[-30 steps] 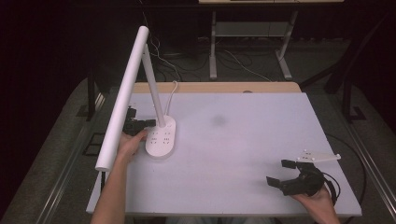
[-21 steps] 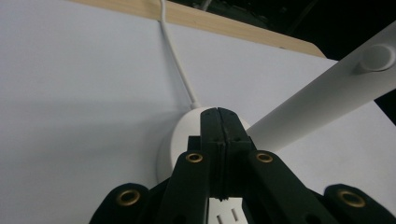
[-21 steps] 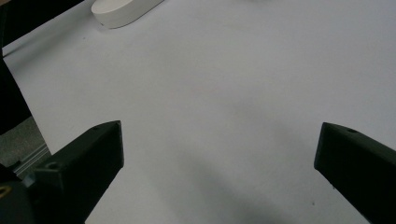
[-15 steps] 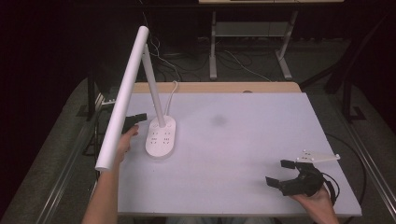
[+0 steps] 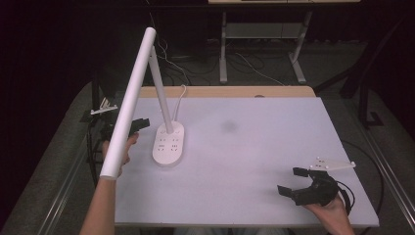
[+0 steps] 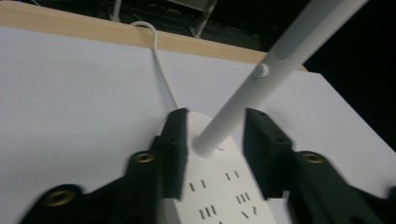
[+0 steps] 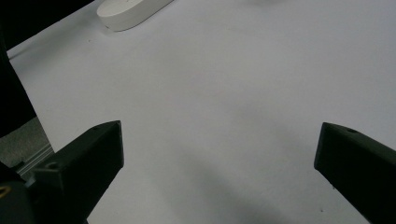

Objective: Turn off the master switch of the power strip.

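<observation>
- Left gripper point(image 6: 212, 154): two black jaws, blocky and matte, each widening into a chunky arm lower down.
- Brass-coloured round inserts sit in those arms, one ring near each jaw's base and another farther out on the left side.
- Right gripper point(image 5: 298, 182): black body with two short black jaws, squared-off at the tips.
- On top of it, a pale grey three-cornered plate point(image 5: 333, 164) with small studs at its corners.
- A dark cable point(image 5: 348, 201) loops out behind the right gripper.
- Up close, the right gripper's jaws show small screw holes in flat black faces.
- Both forearms are bare, no sleeves visible.
</observation>
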The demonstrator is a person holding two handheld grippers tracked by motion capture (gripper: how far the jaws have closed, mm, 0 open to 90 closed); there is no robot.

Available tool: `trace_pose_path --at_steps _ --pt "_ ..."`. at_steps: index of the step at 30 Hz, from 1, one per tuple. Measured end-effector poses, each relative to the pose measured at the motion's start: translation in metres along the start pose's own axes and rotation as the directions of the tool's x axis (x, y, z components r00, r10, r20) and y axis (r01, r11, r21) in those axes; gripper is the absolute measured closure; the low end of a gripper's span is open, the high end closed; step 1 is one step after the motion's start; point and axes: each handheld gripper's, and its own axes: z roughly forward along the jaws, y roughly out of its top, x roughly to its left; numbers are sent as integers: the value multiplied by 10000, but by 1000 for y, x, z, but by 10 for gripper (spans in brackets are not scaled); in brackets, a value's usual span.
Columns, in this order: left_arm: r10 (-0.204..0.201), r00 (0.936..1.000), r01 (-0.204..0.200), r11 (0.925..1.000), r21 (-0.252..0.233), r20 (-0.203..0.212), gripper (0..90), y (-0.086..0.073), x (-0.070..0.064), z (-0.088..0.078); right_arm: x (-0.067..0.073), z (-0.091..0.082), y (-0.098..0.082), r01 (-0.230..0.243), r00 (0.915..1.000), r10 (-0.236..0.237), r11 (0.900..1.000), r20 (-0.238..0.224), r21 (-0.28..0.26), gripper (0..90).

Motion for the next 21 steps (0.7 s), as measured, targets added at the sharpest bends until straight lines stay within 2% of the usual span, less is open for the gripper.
trace_pose_path --at_steps 2,5,7,8,9,10,13,17,21 --pt "-57 9995 61 9999 -135 308 439 -2 -2 -7 0 0 0 32 10000 -32 10000 -9 -14 7" --pt "-164 9986 176 9996 -235 504 304 -8 -3 -15 0 0 0 24 10000 -24 10000 19 -37 7" --pt "-84 9969 103 9997 -241 776 219 -13 -3 -19 0 -1 0 13 10000 -13 10000 33 -55 7" --pt "102 9964 -83 9997 -222 846 167 -15 -3 -20 -1 0 0 71 9999 -71 9999 72 -90 7" --pt "-38 9957 58 9997 -216 923 134 -17 -6 -21 -1 -1 0 39 10000 -39 10000 79 -74 7" --pt "-6 9965 18 9999 -141 833 116 -19 -9 -22 -1 -1 0 38 10000 -38 10000 86 -75 7" --pt "222 9958 -225 9997 24 894 15 -26 -15 -23 -1 0 0 25 9999 -24 10000 99 -68 7" --pt "660 9932 -675 9976 123 958 0 -38 -27 -24 -1 0 0 1 9999 0 10000 106 -78 7" --pt "1212 9871 -1252 9916 324 1051 0 -49 -39 -24 0 0 0 -45 9999 45 10000 93 -14 7"
